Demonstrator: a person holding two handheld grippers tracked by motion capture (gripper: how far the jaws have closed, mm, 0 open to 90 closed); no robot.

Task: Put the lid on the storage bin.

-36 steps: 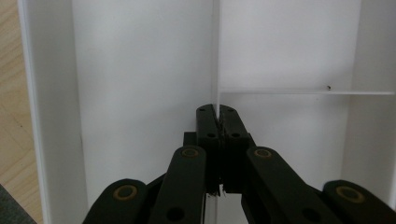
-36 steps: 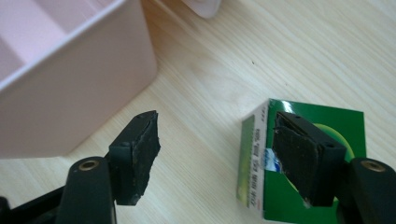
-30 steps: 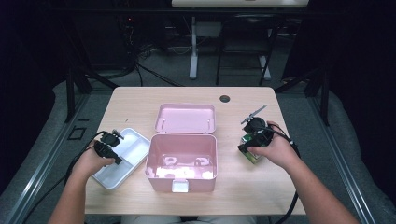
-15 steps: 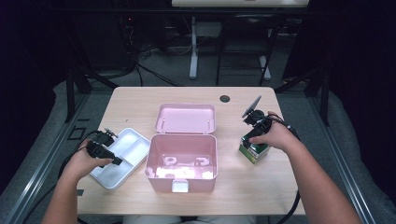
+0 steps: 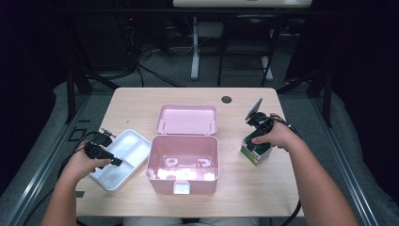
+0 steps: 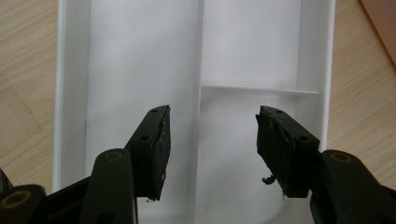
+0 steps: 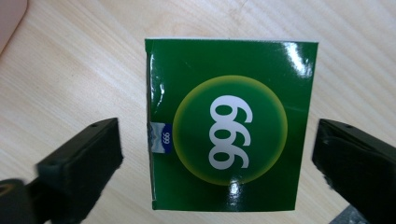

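My right gripper (image 7: 217, 163) hangs over the green box (image 7: 231, 123), fingers (image 7: 79, 163) spread wide past both its sides. My left gripper (image 6: 212, 154) gapes above the white tray (image 6: 140, 60).

The person's forearms are bare, with no sleeve in sight. Each hand carries a black two-jaw gripper. The left gripper (image 6: 212, 149) has flat, blocky black jaws with scuffed, frayed pads and brass-coloured pivot screws at 7 and 4 o'clock in its own view. The right gripper (image 7: 217, 158) has matte black jaws. A grey plate rises at its 12 o'clock; black cables trail from both.
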